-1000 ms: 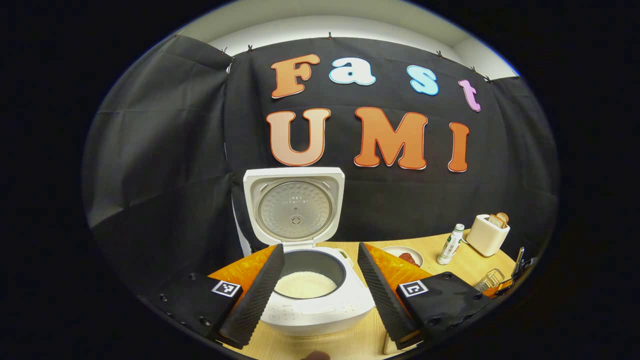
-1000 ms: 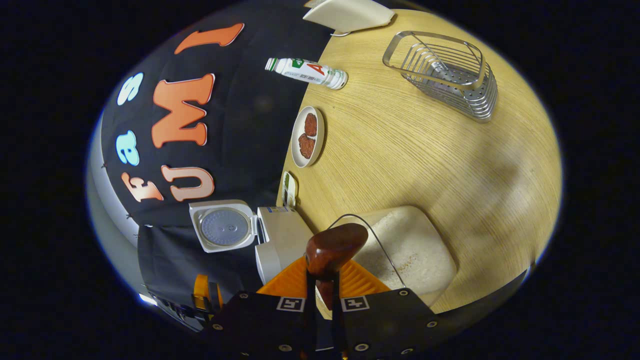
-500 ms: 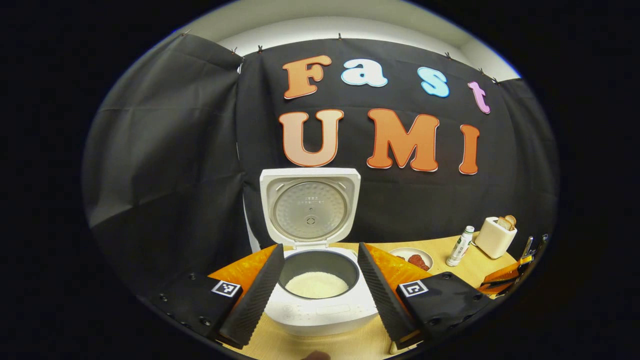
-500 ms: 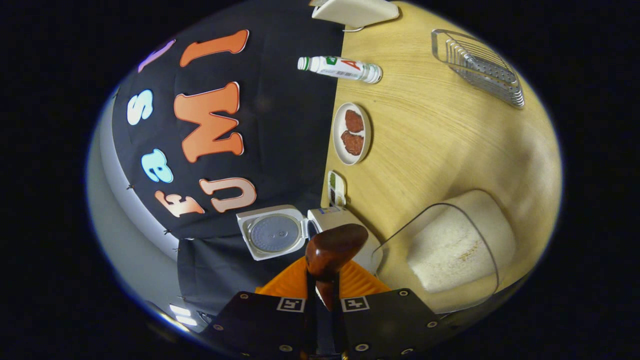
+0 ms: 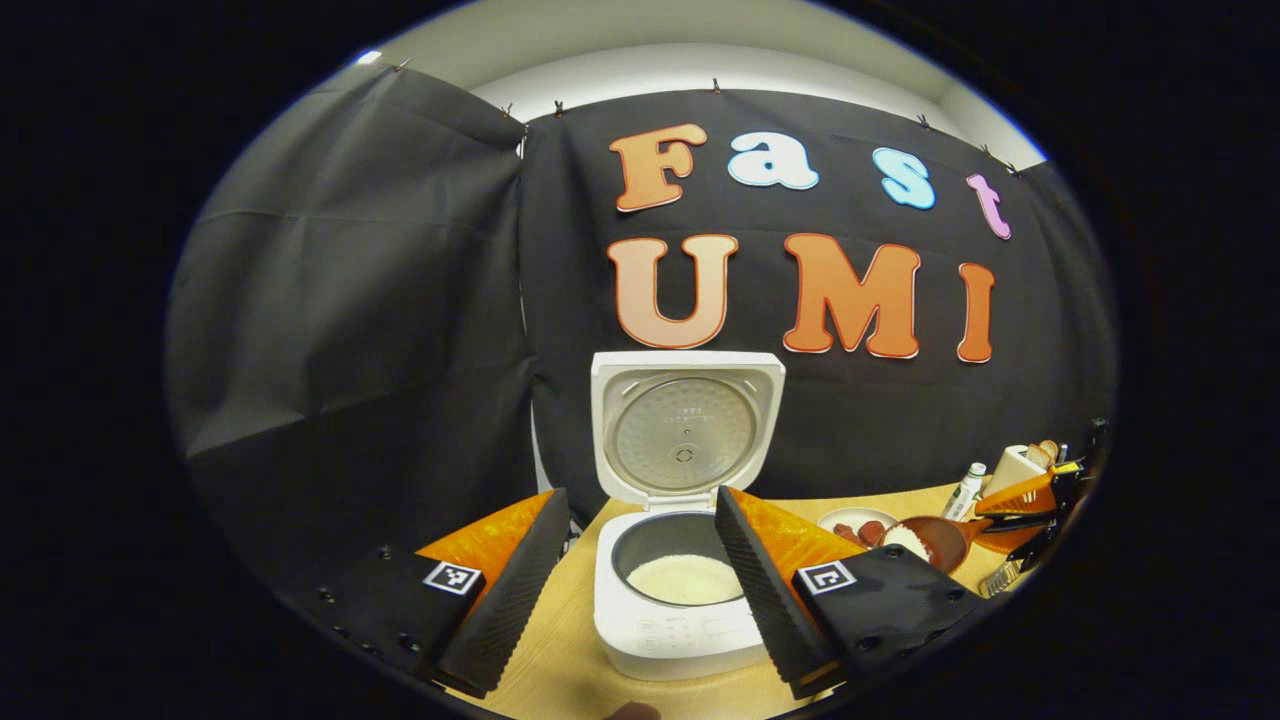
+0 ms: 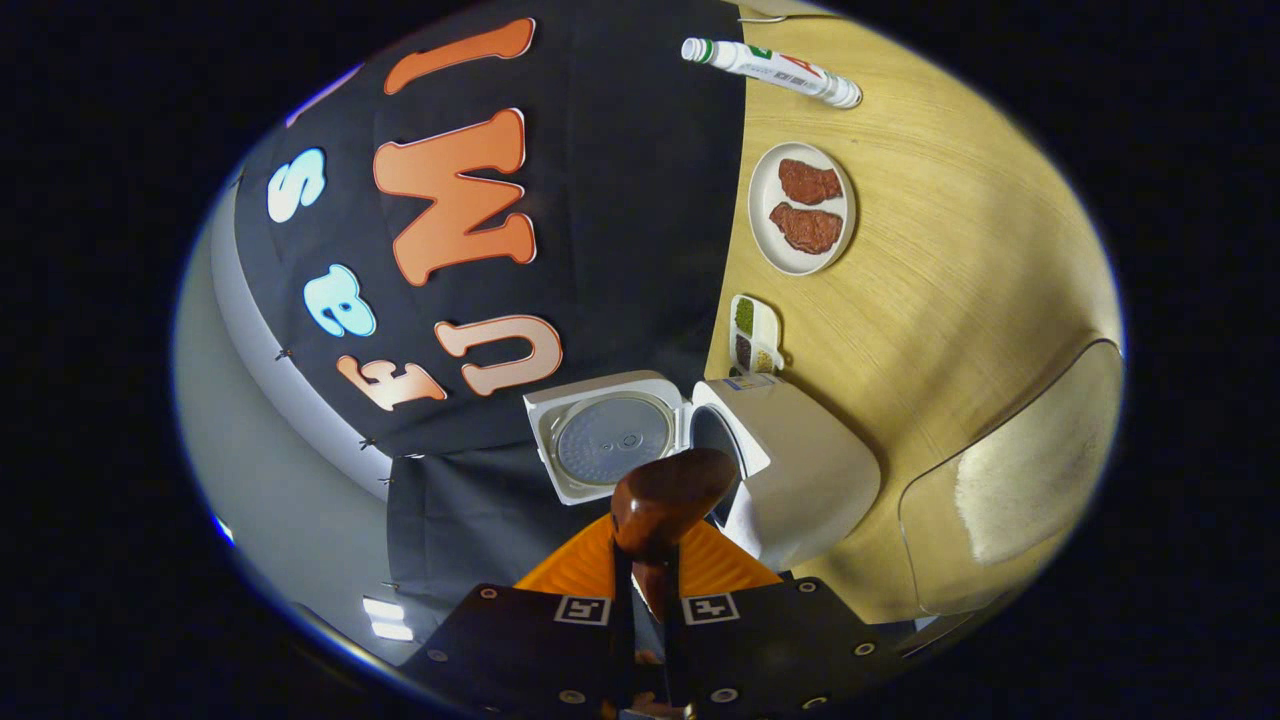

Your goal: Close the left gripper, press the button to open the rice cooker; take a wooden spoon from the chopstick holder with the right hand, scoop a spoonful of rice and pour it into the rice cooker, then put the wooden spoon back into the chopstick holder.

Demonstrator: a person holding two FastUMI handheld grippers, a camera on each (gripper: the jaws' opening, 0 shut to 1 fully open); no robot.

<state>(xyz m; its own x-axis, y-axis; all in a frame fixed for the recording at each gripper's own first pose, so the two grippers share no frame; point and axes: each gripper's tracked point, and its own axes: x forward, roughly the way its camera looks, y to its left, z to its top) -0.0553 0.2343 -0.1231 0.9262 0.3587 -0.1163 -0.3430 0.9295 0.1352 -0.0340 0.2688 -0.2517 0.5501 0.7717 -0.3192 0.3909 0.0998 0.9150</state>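
At five o'clock in the left gripper view, the dark wooden spoon (image 5: 925, 540) carries white rice, its handle hidden by the right gripper (image 6: 645, 590) clamped on it. The left gripper (image 5: 640, 570) gapes, framing the open white rice cooker (image 5: 690, 625).

Rice cooker (image 5: 680, 625): white body, grey inner pot, silvery-grey lid liner. Rice in pot (image 5: 685, 578): off-white. Wooden spoon (image 6: 665, 505): dark reddish-brown, glossy. Both grippers, left gripper (image 5: 640, 570) and right gripper (image 6: 648, 600): black bodies, orange finger backs, black-and-white square markers. Table (image 6: 930, 270): pale wood grain. Plate (image 6: 765, 225): white, carrying dark red-brown pieces, possibly meat. Bottle (image 6: 775, 70): white with a green cap.
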